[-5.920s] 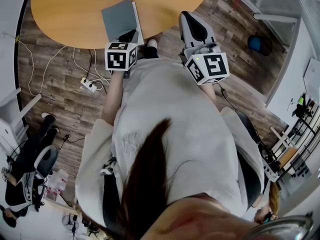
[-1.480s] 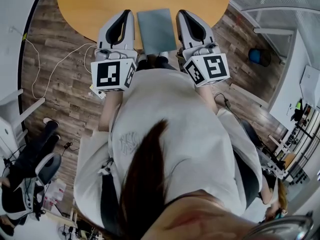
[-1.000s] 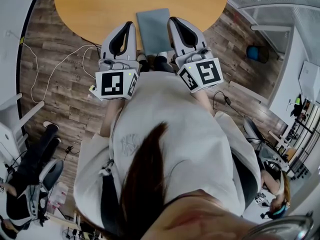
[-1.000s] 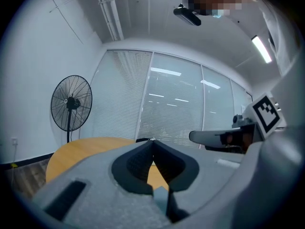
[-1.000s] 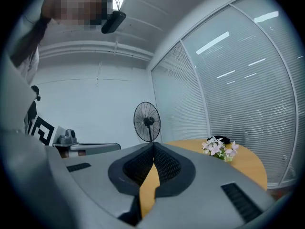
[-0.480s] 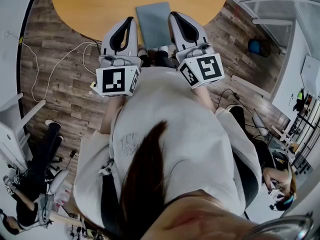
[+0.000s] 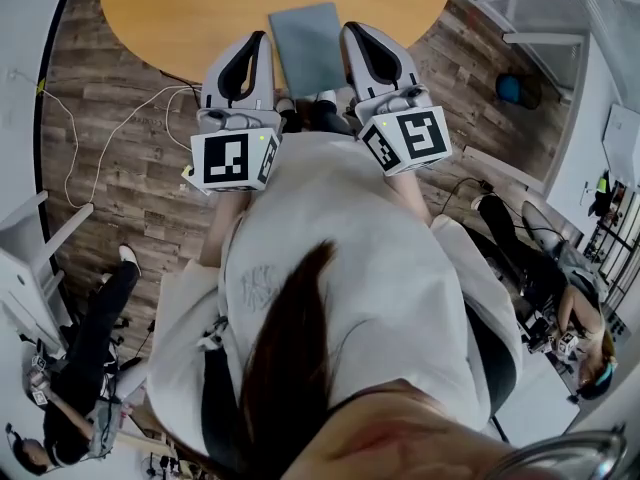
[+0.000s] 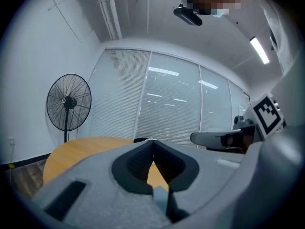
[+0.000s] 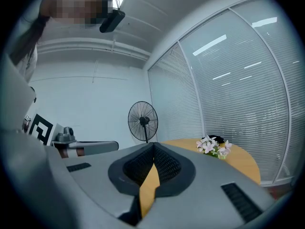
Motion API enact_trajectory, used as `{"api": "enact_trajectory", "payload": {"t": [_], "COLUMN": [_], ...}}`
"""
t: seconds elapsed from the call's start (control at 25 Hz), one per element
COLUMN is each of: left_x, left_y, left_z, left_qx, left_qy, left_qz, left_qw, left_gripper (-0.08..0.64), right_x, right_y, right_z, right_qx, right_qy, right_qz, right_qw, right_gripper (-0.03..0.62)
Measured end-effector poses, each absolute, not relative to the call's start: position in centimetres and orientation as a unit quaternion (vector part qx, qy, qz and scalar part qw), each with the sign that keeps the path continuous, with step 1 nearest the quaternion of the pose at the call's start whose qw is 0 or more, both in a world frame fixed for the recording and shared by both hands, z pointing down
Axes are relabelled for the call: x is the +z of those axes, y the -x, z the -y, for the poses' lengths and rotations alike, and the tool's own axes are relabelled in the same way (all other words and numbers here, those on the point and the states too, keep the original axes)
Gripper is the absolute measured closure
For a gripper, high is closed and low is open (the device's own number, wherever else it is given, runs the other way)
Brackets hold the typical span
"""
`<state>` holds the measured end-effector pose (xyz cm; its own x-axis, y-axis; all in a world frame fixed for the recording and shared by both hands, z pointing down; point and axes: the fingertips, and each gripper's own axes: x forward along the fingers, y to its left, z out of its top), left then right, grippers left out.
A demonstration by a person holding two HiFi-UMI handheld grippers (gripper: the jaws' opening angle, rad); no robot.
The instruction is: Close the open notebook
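Left hand-held gripper (image 7: 258, 38): its jaws are fully together, the tips meet and nothing is between them. It is held level over the near edge of the worktop (image 7: 180, 8), just beside the left side of the notebook.
Notebook (image 7: 308, 46): it is closed, with the grey cover up. It lies flat at the near edge of the worktop, between the two grippers.
Right hand-held gripper (image 7: 350, 30): its jaws are together as well and it holds nothing. It is just beside the right side of the notebook.
Farther off: a standing fan (image 8: 69, 102) is behind the worktop, and flowers (image 9: 212, 146) are on it.
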<state>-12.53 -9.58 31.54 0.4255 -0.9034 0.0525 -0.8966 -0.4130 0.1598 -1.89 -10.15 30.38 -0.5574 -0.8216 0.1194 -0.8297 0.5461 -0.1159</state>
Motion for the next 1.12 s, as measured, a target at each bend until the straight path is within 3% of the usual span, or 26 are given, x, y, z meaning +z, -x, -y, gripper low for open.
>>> {"api": "enact_trajectory", "payload": {"t": [1.12], "left_x": [31.5], "left_y": [13.0], "left_z": [10.4], "left_qx": [-0.023], "left_qy": [-0.841], "left_qz": [0.533], "left_qw": [0.085], "left_gripper": [0.543], "right_x": [30.7], "right_y": [3.0], "right_z": [10.6], "right_qx": [0.077], "right_qy": [-0.455], "right_qz": [0.886], "right_qw": [0.041], "right_gripper": [0.591]}}
